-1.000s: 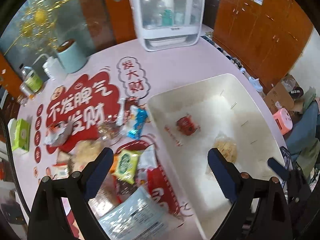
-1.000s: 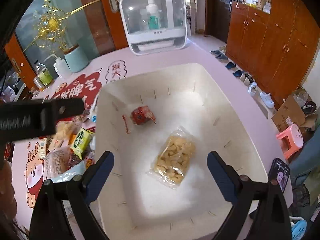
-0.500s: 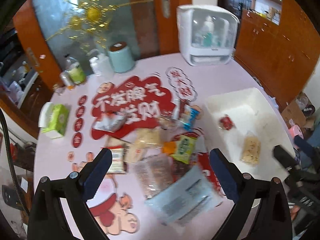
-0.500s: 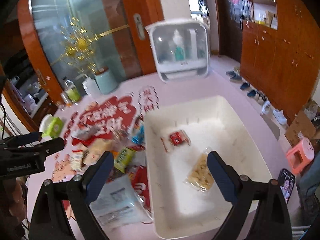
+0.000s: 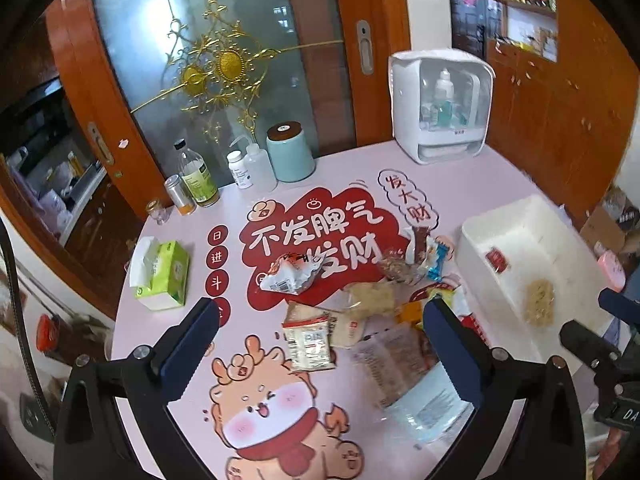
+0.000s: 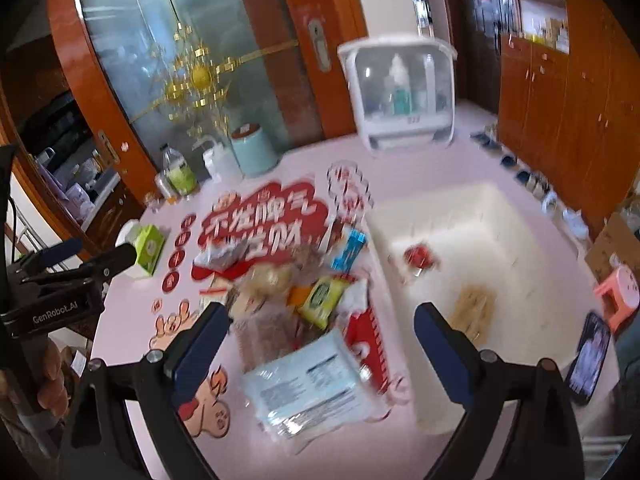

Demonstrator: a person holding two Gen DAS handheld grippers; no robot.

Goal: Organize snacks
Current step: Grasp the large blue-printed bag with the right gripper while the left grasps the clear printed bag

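On the round pink bench [image 5: 460, 168] printed "不发脾气 发财", a white rectangular plastic bin [image 5: 532, 216] holds two snack packets beside the loose snack pile [image 5: 360, 304], while the left claw [image 5: 320, 344], its jaws opening, and the right claw [image 6: 322, 344] both gape empty.

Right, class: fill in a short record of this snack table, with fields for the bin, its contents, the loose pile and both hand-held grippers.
bin: white bin, right side of table
in bin: red packet, clear nut bag
loose pile: snack packets left of bin
left hand-held gripper: jaws opening, empty
right hand-held gripper: open, empty
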